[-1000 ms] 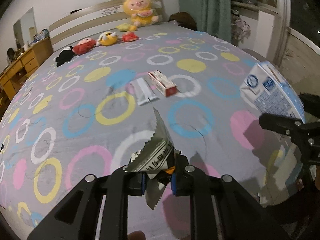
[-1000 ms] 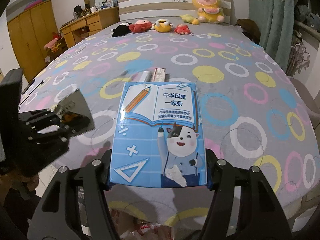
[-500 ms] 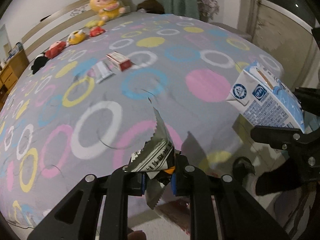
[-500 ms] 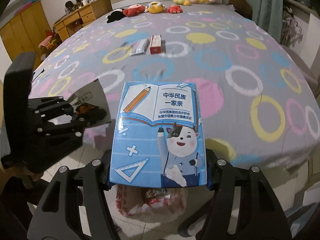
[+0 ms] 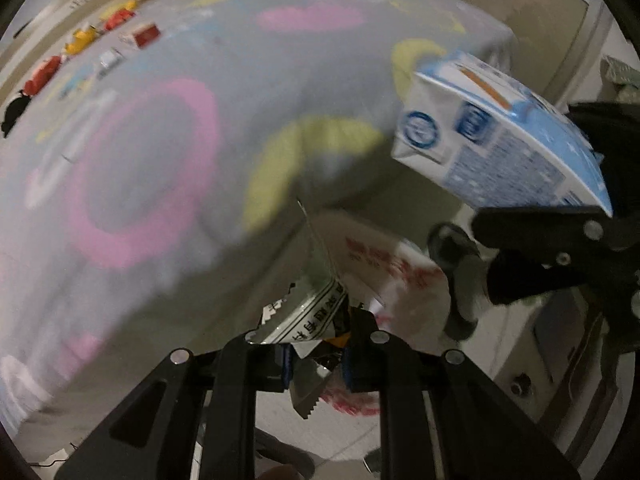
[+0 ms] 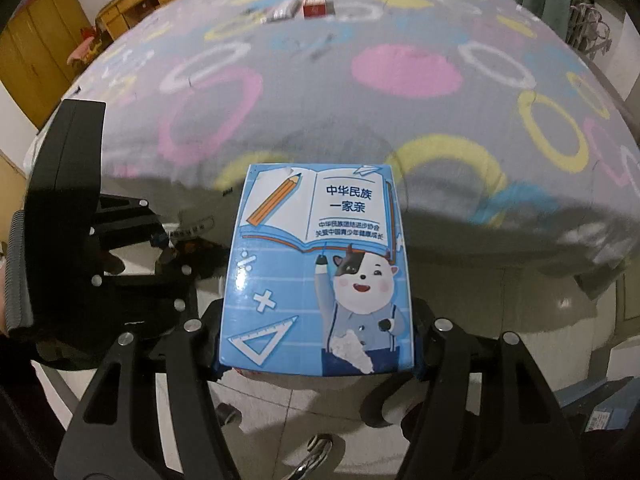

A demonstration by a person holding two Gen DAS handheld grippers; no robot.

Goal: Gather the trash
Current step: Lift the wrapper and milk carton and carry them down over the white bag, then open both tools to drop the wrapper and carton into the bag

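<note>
My left gripper (image 5: pixel 316 356) is shut on a crumpled silver foil wrapper (image 5: pixel 308 316) with black print, held past the foot of the bed above a white plastic bag with red print (image 5: pixel 384 268) on the floor. My right gripper (image 6: pixel 316 364) is shut on a blue milk carton (image 6: pixel 316 272) with a cartoon cow; the carton also shows at the right of the left wrist view (image 5: pixel 500 140). The left gripper appears at the left of the right wrist view (image 6: pixel 160 248). A red box (image 6: pixel 314 4) and a flat silver packet (image 6: pixel 280 10) lie far up the bed.
The bed (image 6: pixel 400 120) has a grey cover with coloured rings. Plush toys (image 5: pixel 44 72) line its head end. A wooden dresser (image 6: pixel 140 4) and wardrobe (image 6: pixel 36 52) stand at the left. Pale floor tiles (image 6: pixel 272 408) and a dark shoe (image 5: pixel 460 264) lie below.
Both grippers have pulled back off the bed and tipped down toward the floor. The white bag with red print now sits right under the left gripper. Both holds are unchanged.
</note>
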